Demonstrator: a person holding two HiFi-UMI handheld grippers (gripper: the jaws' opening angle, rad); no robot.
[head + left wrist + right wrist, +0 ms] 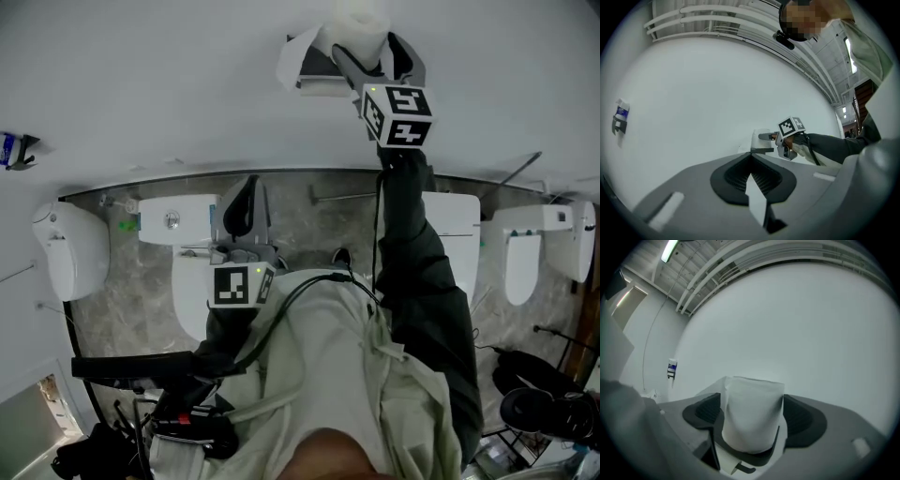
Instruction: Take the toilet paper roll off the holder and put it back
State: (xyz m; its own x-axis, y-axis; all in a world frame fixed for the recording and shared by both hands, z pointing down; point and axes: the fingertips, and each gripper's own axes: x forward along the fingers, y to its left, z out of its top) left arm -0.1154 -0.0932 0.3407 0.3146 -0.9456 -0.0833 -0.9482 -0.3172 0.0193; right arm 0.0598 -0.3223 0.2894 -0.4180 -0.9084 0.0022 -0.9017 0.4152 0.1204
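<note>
White toilet paper roll, seated on wall holder: light, soft, easily crushed; grip gently across its round sides. Right gripper: fingers wide, roll between them. Left gripper: fingers closed together, well apart.

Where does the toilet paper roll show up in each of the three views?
Head view: toilet paper roll at top centre, above the holder.
Left gripper view: small, right of centre, beside the marker cube.
Right gripper view: low centre, between the jaws of the right gripper.
Shared landmark: the blue-and-white wall fixture, left of the roll.
</note>
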